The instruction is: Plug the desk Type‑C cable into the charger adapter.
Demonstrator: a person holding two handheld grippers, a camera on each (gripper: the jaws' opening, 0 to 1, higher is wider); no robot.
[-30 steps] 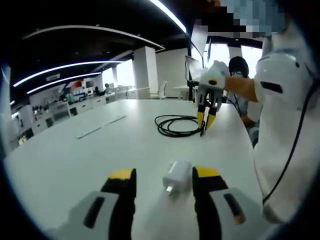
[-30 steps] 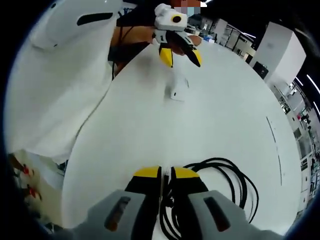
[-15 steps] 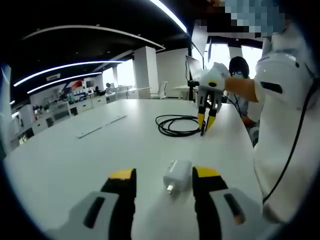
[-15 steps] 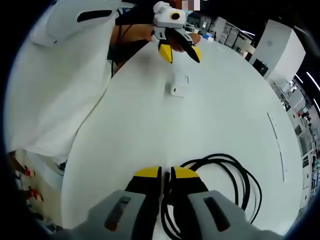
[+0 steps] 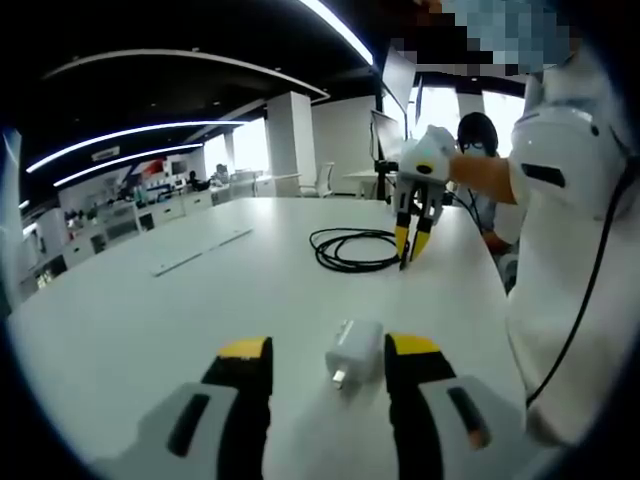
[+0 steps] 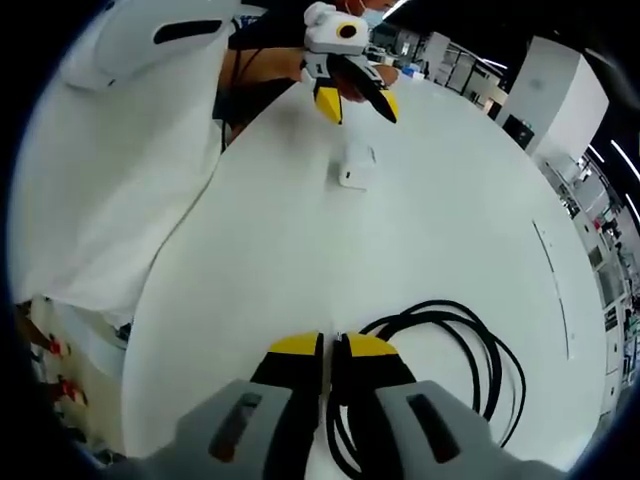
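The white charger adapter (image 5: 355, 350) lies on the white table (image 5: 150, 320) between the jaws of my left gripper (image 5: 329, 347), close to its right jaw. The left gripper is open and low over the table. The black Type-C cable (image 5: 352, 250) lies coiled farther along the table. My right gripper (image 5: 411, 244) stands over the coil's right side. In the right gripper view the right gripper (image 6: 333, 347) is shut on a strand of the cable (image 6: 470, 340), which runs down between its jaws. Farther on are the adapter (image 6: 354, 166) and the left gripper (image 6: 357, 102).
A person in white clothing (image 5: 570, 250) stands along the table's right edge and holds both grippers. Another person sits at a monitor (image 5: 478, 135) beyond the table. Two flat strips (image 5: 190, 260) lie on the table's left part. The table edge (image 6: 160, 300) runs close to the right gripper.
The right gripper's jaws have drawn closer together on the cable. The left gripper and the adapter have stayed put.
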